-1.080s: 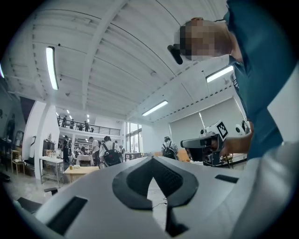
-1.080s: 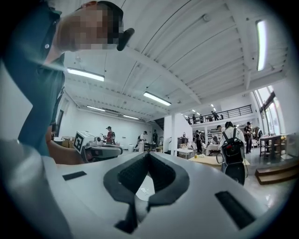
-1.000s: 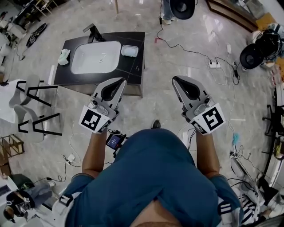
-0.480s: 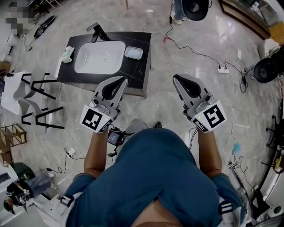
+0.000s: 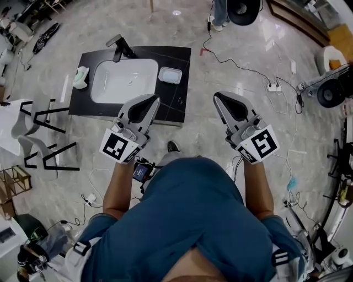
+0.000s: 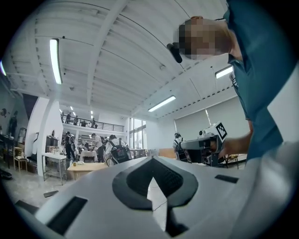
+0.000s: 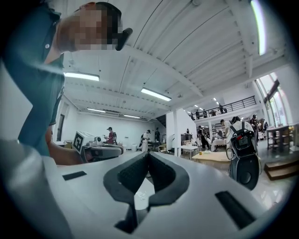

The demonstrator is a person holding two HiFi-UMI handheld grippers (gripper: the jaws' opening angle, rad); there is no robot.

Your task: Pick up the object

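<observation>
A black counter [image 5: 182, 61] with a white sink [image 5: 124, 80] and a black faucet [image 5: 120, 46] stands on the floor ahead of me. A crumpled pale green cloth [image 5: 80, 77] lies left of the sink. A small white dish [image 5: 170, 75] sits to its right. My left gripper [image 5: 153, 99] is held level with its tip over the counter's near edge, jaws together and empty. My right gripper [image 5: 217, 96] hangs over bare floor right of the counter, its jaws meeting at the tip with nothing between them. Each gripper view shows only the hall and the other gripper.
Black-and-white chairs [image 5: 38, 128] stand left of the counter. Cables and a power strip [image 5: 267, 85] run across the floor at the right. A round black fan [image 5: 245, 9] stands at the back. My shoe [image 5: 172, 146] shows below the counter.
The counter has come nearer and slid lower in the head view as the person walks toward it. Both grippers keep the same pose, jaws unchanged.
</observation>
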